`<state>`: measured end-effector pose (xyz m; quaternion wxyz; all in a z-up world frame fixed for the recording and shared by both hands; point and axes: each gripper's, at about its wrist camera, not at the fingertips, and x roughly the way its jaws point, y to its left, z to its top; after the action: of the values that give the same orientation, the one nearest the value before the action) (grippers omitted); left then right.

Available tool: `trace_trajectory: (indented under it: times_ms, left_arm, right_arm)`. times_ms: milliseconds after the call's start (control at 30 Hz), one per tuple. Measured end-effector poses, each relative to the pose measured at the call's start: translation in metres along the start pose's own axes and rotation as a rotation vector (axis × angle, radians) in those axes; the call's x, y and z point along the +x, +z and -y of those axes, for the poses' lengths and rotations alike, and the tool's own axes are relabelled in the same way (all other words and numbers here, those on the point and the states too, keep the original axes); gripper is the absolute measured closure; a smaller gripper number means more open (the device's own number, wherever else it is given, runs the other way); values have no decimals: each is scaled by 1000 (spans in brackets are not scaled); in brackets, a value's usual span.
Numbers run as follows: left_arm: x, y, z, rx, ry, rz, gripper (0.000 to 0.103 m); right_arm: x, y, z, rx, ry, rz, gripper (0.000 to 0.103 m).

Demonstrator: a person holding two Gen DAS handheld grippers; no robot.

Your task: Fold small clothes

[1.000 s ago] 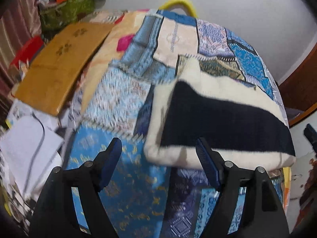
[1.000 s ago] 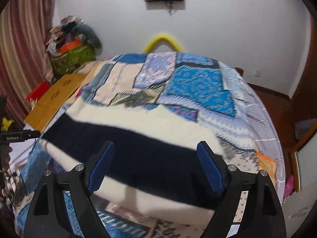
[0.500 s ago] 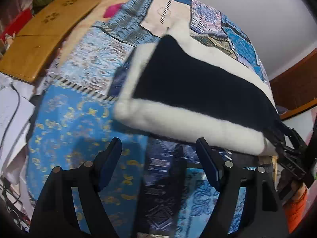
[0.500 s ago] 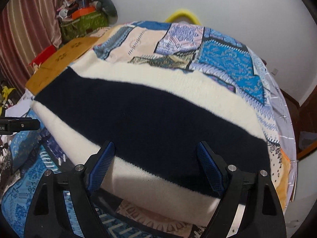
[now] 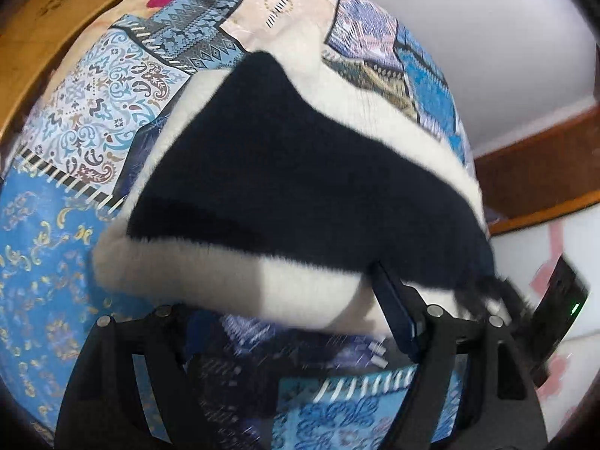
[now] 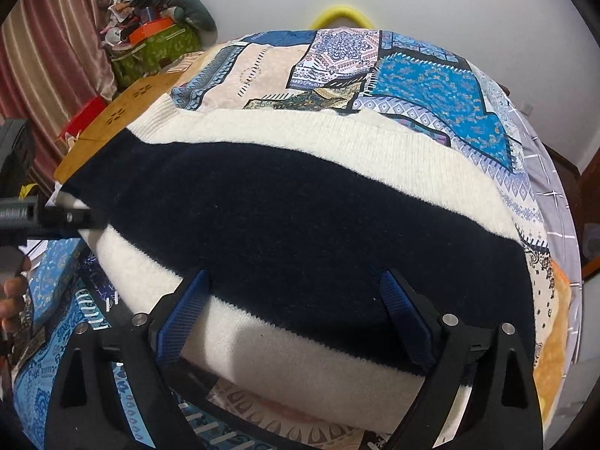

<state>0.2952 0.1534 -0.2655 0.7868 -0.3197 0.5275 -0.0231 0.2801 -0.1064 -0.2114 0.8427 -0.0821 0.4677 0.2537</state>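
A folded cream sweater with a wide navy band (image 5: pixel 300 172) (image 6: pixel 300 206) lies flat on a blue patchwork bedspread (image 5: pixel 45 262) (image 6: pixel 431 86). My left gripper (image 5: pixel 288 288) is low at the sweater's near left corner. Its jaws stand wide, the cream edge lies between them and hides the left fingertip, and neither pad presses the cloth. My right gripper (image 6: pixel 292 275) sits over the near edge further right. Its jaws are opening, with the navy and cream knit between the blue pads (image 6: pixel 405 315). Each gripper shows at the edge of the other's view.
A wooden board (image 5: pixel 45 18) (image 6: pixel 123 112) lies along the bed's left side. A green bag piled with clutter (image 6: pixel 157 48) and a striped curtain (image 6: pixel 45 56) stand beyond it. A yellow ring (image 6: pixel 339 15) rests against the far wall. Brown wooden furniture (image 5: pixel 543 168) flanks the bed's right side.
Both grippers have dropped toward the sweater's near edge. The left one tilted down until the cream edge covered its left fingertip. The right jaws have spread wider.
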Motion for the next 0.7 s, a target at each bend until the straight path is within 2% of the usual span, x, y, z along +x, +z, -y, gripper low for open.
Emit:
trace_trajectory:
  times_ms: [100,267,333,433,533,700]
  left_arm:
    - [3,4,-3,-47,-23,25,25]
    - [6,13,1,-64,4,76,27]
    - [6,18,2,-67,52,101,49]
    - [4,23,-2,-86,66,145,67]
    - [-4,26,-2,-85,60,182,76]
    - [-34,29,5,-40,64,258,79]
  right_arm:
    - [0,0,0,-1,-2,-1,10]
    - [0,1,0,1,-5,0,10]
    - [0,1,1,0,-9,0,10]
    - [-3,0,2,-6,-18,-1,10]
    - [-7,0,3,-13,-36,-2,10]
    - [-15,1,9,-22,-69,0,10]
